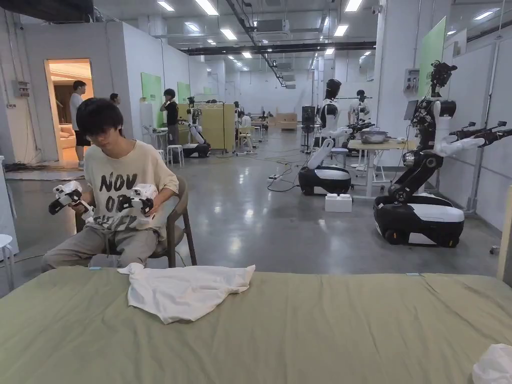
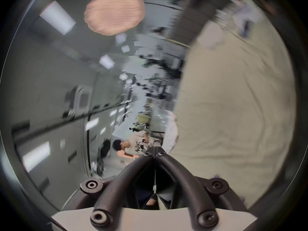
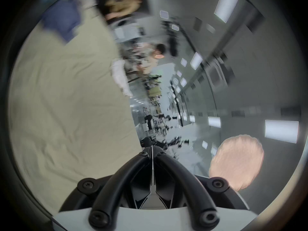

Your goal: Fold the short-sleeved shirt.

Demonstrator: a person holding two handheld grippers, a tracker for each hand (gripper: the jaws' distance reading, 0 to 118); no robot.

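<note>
Item: wide table draped in an olive-green cotton sheet (image 1: 310, 330). It takes up the lower half of my head view from 3 to 9 o'clock. In my left gripper view it runs up the 3 o'clock side (image 2: 233, 109); in my right gripper view it runs up the 9 o'clock side (image 3: 66, 101). Both gripper views are smeared.

Item: polished grey concrete floor (image 1: 260, 220), beyond the table's far edge, toward 12 o'clock.

Item: black-and-white wheeled humanoid robot (image 1: 425, 200), at 2 o'clock, well apart from the table.

Item: seated person in a cream printed T-shirt (image 1: 120, 195), on a chair at 10 o'clock, just past the table's far edge, holding two white handheld devices.

Item: crumpled white short-sleeved shirt (image 1: 185, 292), lying in a loose heap on the sheet near the far edge, at 11 o'clock from the table's middle. It is not spread flat. It appears as a pale streak at the sheet's edge in my left gripper view (image 2: 171, 131) and my right gripper view (image 3: 119, 75). Nothing touches it.

Item: second white cloth bundle (image 1: 494, 365), at the sheet's 5 o'clock corner.

Item: my left gripper (image 2: 155, 148), black curved jaws, tips pressed together with nothing between them, clear of the sheet.

Item: my right gripper (image 3: 152, 148), same build, jaws clenched on nothing, only a thin line between the tips.
</note>
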